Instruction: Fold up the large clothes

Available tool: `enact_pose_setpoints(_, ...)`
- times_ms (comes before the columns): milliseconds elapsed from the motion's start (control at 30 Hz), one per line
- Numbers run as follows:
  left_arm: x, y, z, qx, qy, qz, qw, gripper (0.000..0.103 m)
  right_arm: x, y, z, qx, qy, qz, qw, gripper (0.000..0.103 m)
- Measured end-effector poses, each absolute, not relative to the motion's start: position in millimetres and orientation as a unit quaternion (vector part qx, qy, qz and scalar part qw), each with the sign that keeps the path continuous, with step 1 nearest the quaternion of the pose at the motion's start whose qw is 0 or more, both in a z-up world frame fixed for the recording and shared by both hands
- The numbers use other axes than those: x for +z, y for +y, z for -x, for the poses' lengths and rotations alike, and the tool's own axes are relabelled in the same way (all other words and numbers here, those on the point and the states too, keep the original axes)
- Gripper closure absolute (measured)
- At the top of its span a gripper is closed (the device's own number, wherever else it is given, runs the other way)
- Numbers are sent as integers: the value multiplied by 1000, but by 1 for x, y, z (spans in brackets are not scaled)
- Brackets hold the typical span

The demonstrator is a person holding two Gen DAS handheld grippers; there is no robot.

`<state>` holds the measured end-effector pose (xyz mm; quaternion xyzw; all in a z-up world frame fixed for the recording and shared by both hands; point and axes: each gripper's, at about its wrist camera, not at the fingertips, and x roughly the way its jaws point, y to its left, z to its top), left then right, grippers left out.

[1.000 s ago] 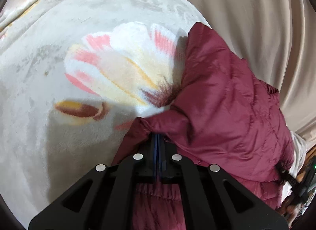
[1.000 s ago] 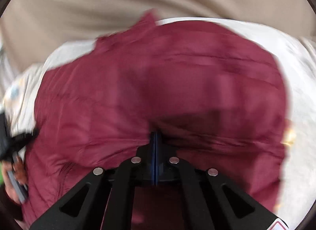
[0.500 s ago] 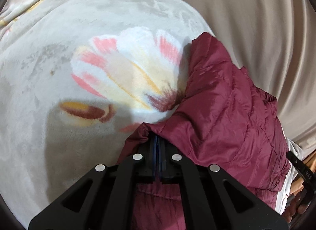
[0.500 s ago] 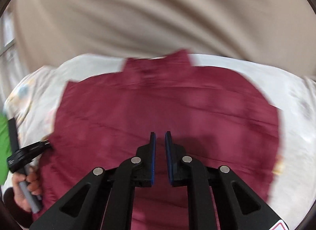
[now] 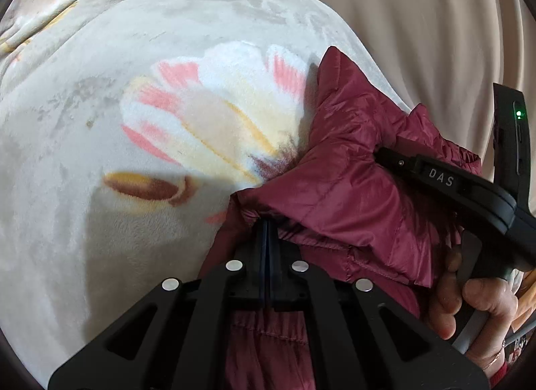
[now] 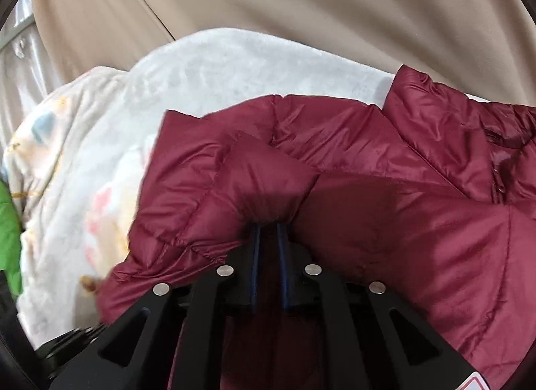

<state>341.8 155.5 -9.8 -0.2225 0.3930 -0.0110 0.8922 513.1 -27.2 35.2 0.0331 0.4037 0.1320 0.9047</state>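
The left gripper (image 5: pixel 268 232) has its fingers (image 5: pixel 264 256) pressed flat together on a pinched edge of the maroon puffer jacket (image 5: pixel 351 189), whose fabric bunches over the tips. The right gripper (image 6: pixel 268 229) stands with a narrow gap between its blue-lined fingers (image 6: pixel 255 256); its jaws have just been closing, and a puffed fold of the jacket (image 6: pixel 368 222) bulges over the tips and into the gap, the pads apparently squeezing it, though the cloth hides the contact itself.

From the left wrist view, the right gripper's black body (marked "DAS") (image 5: pixel 442 179) lies across the jacket, held by the person's hand (image 5: pixel 469 299) at the lower right.

The jacket lies partly folded on a cream fleece blanket (image 5: pixel 117 222) printed with a large pink, yellow and white flower (image 5: pixel 214 115), which it touches at its edge. Beige fabric (image 6: pixel 301 4) fills the background behind the blanket, and a bright green patch (image 6: pixel 8 222) shows at the far left of the right wrist view.
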Motion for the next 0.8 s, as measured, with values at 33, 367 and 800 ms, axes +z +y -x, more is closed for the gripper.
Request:
enact_pose_setpoints(33, -10, 156, -342, -13, 392, 226, 891, 103, 38, -31, -510, 134, 404, -42, 904, 95)
enact_pose_setpoints(367, 3, 176, -302, -89, 408, 230, 879, 69, 87, -226, -266, 17, 337, -38, 940, 31)
enact_pose_setpoints(800, 3, 157, -164, -113, 458, 76, 878, 94, -5, -309, -83, 14, 419, -212, 882, 65)
